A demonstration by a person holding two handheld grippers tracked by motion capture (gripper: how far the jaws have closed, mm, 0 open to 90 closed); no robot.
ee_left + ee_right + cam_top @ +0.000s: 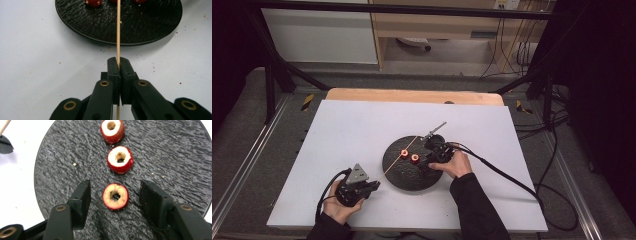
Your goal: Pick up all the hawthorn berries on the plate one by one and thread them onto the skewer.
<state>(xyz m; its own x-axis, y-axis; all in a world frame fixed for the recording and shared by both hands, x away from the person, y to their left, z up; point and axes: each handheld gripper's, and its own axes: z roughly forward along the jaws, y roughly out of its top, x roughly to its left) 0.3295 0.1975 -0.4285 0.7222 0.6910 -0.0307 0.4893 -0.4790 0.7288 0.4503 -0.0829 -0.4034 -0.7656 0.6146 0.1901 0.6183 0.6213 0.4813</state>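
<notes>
A round black plate lies on the white table and carries hollowed red fruit pieces. Near the front edge, my left gripper is shut on a thin wooden skewer, which reaches out over the plate. In the left gripper view the skewer runs straight up from the closed jaws of the left gripper. My right gripper stands open over the plate. The nearest fruit ring lies between its pads, touched by neither. Two more rings lie in a row beyond it.
A thin grey metal piece lies at the plate's far edge. The white tabletop stretches wide to the left and behind the plate. Black cables trail off to the right, and a wooden strip borders the back.
</notes>
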